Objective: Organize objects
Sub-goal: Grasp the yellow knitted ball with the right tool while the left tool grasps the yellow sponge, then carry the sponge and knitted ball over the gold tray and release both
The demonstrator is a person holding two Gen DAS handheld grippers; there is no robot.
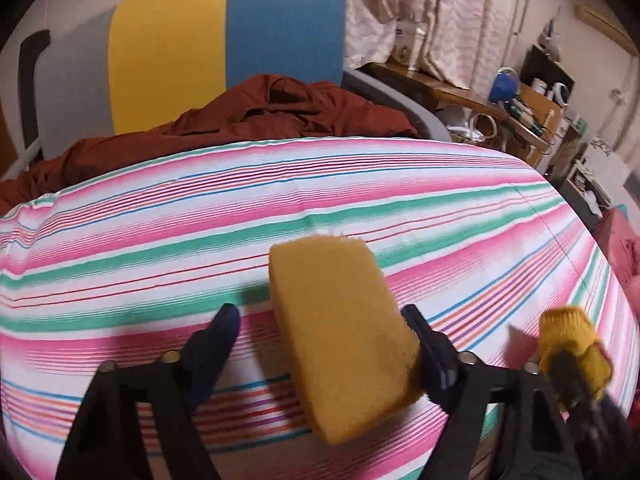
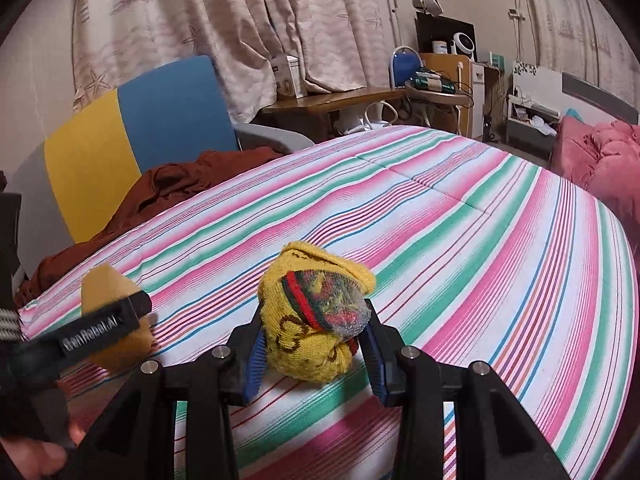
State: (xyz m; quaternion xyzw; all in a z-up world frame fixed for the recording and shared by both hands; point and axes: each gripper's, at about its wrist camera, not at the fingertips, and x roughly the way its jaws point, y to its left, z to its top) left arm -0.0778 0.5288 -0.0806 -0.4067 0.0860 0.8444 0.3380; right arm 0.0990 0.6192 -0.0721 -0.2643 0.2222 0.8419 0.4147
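Note:
My left gripper (image 1: 320, 320) is open above the striped bedspread (image 1: 160, 240). A yellow sponge (image 1: 344, 340) lies between its fingers, touching the right finger, with a gap to the left finger (image 1: 218, 336). My right gripper (image 2: 316, 336) is shut on a rolled yellow sock bundle (image 2: 316, 316) with red and green bands, held just over the bedspread (image 2: 480, 240). In the right wrist view the left gripper's finger (image 2: 100, 328) and the sponge (image 2: 104, 284) show at lower left. In the left wrist view the sock bundle (image 1: 568, 332) shows at lower right.
A crumpled rust-brown cloth (image 1: 248, 120) lies at the far edge of the bed, before a yellow and blue headboard (image 1: 224, 40). A pink quilt (image 2: 600, 160) sits at the right. A wooden desk (image 2: 340, 100) with clutter stands by the curtains.

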